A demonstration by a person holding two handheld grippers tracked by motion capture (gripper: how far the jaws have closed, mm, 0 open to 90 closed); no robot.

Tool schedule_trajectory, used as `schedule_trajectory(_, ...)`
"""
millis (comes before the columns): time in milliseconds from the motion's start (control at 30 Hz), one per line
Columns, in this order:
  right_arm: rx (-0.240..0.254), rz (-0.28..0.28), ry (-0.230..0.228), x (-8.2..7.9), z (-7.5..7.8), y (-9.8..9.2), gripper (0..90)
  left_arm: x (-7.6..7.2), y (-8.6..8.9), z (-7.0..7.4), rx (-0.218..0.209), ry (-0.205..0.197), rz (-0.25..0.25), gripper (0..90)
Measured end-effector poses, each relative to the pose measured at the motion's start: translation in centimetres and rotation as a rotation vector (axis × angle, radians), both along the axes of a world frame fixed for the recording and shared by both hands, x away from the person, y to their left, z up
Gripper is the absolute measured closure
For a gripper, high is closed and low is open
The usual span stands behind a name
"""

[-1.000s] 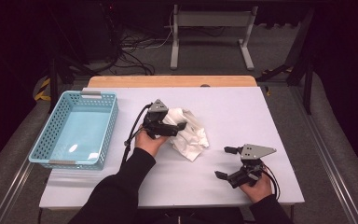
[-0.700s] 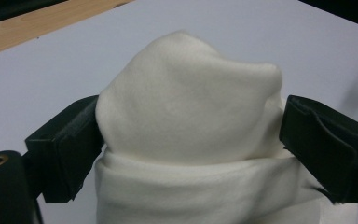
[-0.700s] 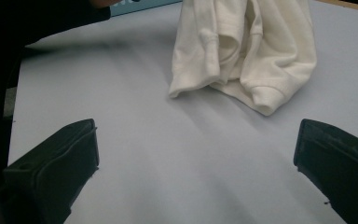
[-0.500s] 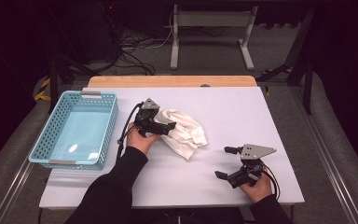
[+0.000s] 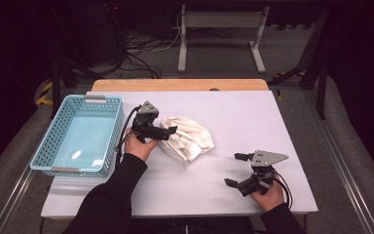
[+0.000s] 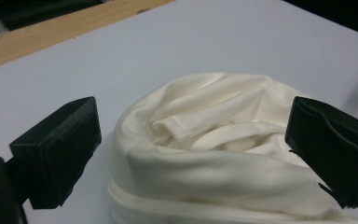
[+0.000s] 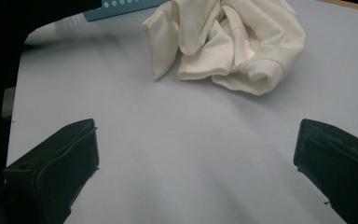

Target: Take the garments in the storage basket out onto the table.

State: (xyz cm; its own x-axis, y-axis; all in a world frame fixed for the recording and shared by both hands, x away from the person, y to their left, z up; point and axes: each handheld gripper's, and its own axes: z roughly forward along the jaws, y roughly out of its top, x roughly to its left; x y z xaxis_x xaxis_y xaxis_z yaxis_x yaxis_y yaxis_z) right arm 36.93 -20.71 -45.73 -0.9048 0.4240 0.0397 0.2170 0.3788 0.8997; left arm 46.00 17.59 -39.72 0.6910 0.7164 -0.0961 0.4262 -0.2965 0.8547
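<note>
Here, a crumpled white cloth point(image 5: 187, 139) lies bunched on the white table point(image 5: 253, 117), left of centre, just right of the light blue plastic basket point(image 5: 78, 141). Left gripper point(image 5: 168, 131) sits at the cloth's left edge, jaws spread wide; they have just been opening. In the left gripper view the cloth point(image 6: 214, 158) lies between the two black jaws; the left jaw stands clear of the fabric, while the right jaw's edge overlaps the cloth, contact uncertain. Right gripper point(image 5: 233, 169) rests near the table's front right, well apart from the cloth, jaws apart with bare table between them. Wooden strip point(image 5: 175, 85) runs along the far table edge.
</note>
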Motion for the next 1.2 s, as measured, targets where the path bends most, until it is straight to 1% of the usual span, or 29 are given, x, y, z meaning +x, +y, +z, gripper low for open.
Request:
schedule_trajectory(33, 0.000, 0.000, 0.000, 0.0, 0.0, 0.0, 0.7, -0.2, 0.1, 0.3, 0.001, -0.009, -0.008, 4.4)
schedule_trajectory(100, -0.001, 0.000, 0.002, 0.0, 0.0, 0.0, 0.7, -0.7, 0.2, 0.7, 0.000, -0.013, -0.024, 4.4)
schedule_trajectory(167, -0.001, 0.001, 0.000, 0.0, 0.0, 0.0, 0.7, -1.3, 0.3, 1.1, -0.005, -0.025, -0.033, 4.4)
schedule_trajectory(200, -0.001, 0.001, 0.000, 0.0, 0.0, 0.0, 0.7, -1.3, 0.3, 1.1, -0.005, -0.025, -0.033, 4.3)
schedule_trajectory(300, 0.000, 0.000, 0.000, 0.0, 0.0, 0.0, 0.7, -2.5, 0.9, 1.6, -0.020, -0.044, -0.060, 4.1)
schedule_trajectory(367, 0.000, 0.000, -0.001, 0.0, 0.0, 0.0, 0.7, -2.8, 1.0, 1.7, -0.027, -0.045, -0.061, 4.0)
schedule_trajectory(400, 0.000, 0.000, -0.001, 0.0, 0.0, 0.0, 0.7, -3.2, 1.3, 1.8, -0.037, -0.053, -0.066, 4.0)
schedule_trajectory(433, 0.000, 0.000, -0.001, 0.0, 0.0, 0.0, 0.7, -3.2, 1.3, 1.8, -0.037, -0.053, -0.066, 4.0)
schedule_trajectory(467, 0.000, 0.001, 0.000, 0.0, 0.0, 0.0, 0.7, -3.8, 1.6, 1.9, -0.043, -0.056, -0.074, 4.0)
schedule_trajectory(500, 0.001, 0.001, 0.000, 0.0, 0.0, 0.0, 0.7, -3.8, 1.6, 1.9, -0.043, -0.056, -0.074, 4.0)
schedule_trajectory(533, 0.000, 0.001, 0.000, 0.0, 0.0, 0.0, 0.7, -4.3, 1.9, 1.9, -0.049, -0.063, -0.087, 4.0)
schedule_trajectory(667, 0.001, 0.002, 0.000, 0.0, 0.0, 0.0, 0.7, -5.4, 2.3, 1.8, -0.056, -0.070, -0.105, 3.9)
schedule_trajectory(700, 0.001, 0.002, -0.001, 0.0, 0.0, 0.0, 0.7, -5.4, 2.3, 1.8, -0.056, -0.070, -0.105, 3.8)
schedule_trajectory(733, 0.001, 0.002, 0.000, 0.0, 0.0, 0.0, 0.7, -6.0, 2.6, 1.6, -0.064, -0.072, -0.114, 3.8)
schedule_trajectory(867, 0.002, 0.003, -0.001, -0.1, 0.0, 0.0, 0.7, -7.0, 3.2, 1.0, -0.073, -0.079, -0.117, 3.6)
schedule_trajectory(900, 0.002, 0.003, -0.002, -0.1, 0.0, 0.0, 0.7, -7.3, 3.4, 0.8, -0.083, -0.073, -0.119, 3.5)
schedule_trajectory(1067, 0.005, 0.006, -0.002, -0.1, 0.0, 0.0, 0.7, -8.4, 4.4, -0.8, -0.092, -0.054, -0.115, 3.2)
schedule_trajectory(1100, 0.005, 0.006, -0.002, -0.1, 0.0, 0.0, 0.7, -8.4, 4.4, -0.8, -0.092, -0.054, -0.115, 3.0)
schedule_trajectory(1200, 0.005, 0.006, -0.003, -0.1, 0.0, 0.0, 0.7, -9.2, 5.1, -2.2, -0.120, -0.031, -0.123, 2.5)
